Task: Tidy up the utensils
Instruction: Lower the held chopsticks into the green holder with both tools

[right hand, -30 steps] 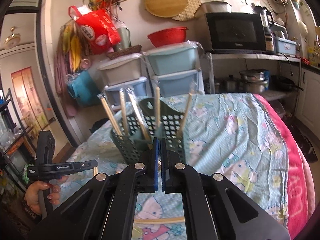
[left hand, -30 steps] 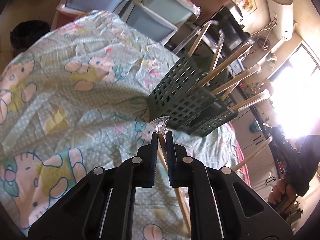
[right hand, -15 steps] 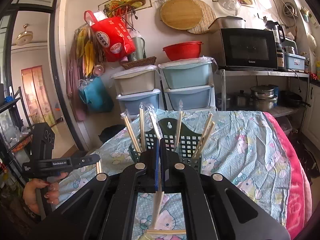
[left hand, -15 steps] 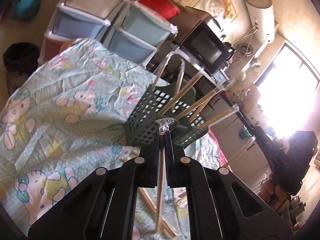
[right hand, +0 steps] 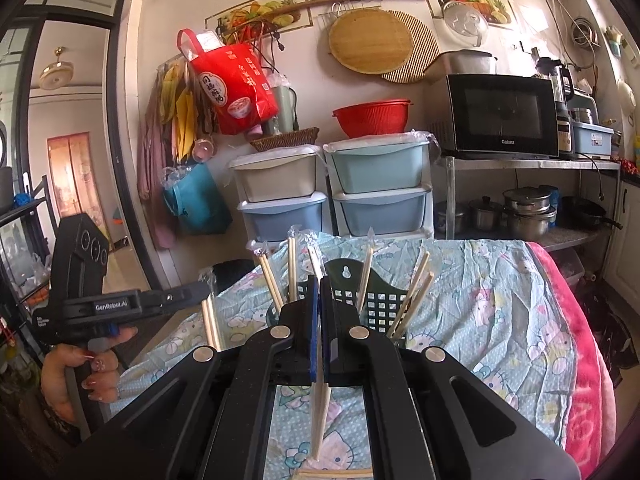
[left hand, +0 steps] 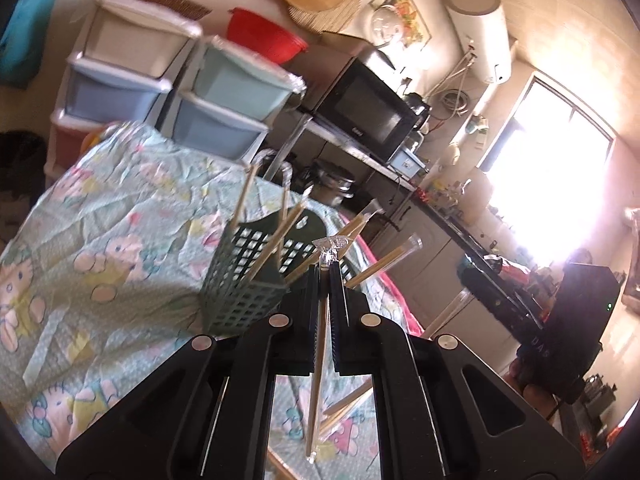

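Wrapped chopsticks [left hand: 319,344] hang clenched in left tongs [left hand: 329,270]; right tongs [right hand: 320,284] clench another pair [right hand: 321,412].

Both handheld grippers point slightly downward, jaws pressed nearly together: the left gripper [left hand: 329,270] pinches a wrapped chopstick pair [left hand: 318,360], the right gripper [right hand: 320,284] another wrapped pair [right hand: 321,408]. A hand [right hand: 78,376] grips the left handle.

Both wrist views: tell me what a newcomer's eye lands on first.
Each pair of tongs, left and right, is shut on wrapped chopsticks that hang down between the black arms over the cartoon-cat cloth. Just beyond stands a dark green basket with more wrapped chopsticks fanning out of it. Behind it, a red bag hangs on the wall.
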`<state>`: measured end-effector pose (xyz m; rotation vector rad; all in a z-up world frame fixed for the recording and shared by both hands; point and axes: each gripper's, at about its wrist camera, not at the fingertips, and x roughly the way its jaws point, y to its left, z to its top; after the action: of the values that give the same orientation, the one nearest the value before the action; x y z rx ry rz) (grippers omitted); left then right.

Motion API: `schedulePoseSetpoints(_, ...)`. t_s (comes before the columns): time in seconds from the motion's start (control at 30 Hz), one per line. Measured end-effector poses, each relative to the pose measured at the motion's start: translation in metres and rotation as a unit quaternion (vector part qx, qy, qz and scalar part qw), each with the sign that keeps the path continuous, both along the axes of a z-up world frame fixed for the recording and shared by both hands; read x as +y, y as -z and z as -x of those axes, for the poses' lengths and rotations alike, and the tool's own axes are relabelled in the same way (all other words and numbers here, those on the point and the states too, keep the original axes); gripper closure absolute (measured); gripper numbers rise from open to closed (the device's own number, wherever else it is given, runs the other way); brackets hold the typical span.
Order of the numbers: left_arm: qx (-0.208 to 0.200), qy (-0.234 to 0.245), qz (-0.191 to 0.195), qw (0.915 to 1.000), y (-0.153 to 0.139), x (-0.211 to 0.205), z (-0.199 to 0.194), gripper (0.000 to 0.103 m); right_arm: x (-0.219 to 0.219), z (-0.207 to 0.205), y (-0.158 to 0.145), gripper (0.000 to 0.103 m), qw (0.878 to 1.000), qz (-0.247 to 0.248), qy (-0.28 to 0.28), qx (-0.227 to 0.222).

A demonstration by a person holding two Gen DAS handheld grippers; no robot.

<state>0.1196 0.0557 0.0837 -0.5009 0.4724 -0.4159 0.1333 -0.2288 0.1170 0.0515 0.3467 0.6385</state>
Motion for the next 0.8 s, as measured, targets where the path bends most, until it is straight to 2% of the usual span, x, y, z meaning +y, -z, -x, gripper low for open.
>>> schedulePoseSetpoints(0.2,-0.026,0.008,-0.012,0.9996,-0.018,-0.017,-0.007,0.100,-0.003,0.002,-0.005,0.102,1.000,-0.003,0.003,-0.007)
schedulePoseSetpoints(0.8,-0.063,0.009,-0.030,0.9975,-0.054,-0.034,-0.028,0.100,-0.005,-0.005,-0.027,0.102,0.999,-0.012,0.006,-0.036)
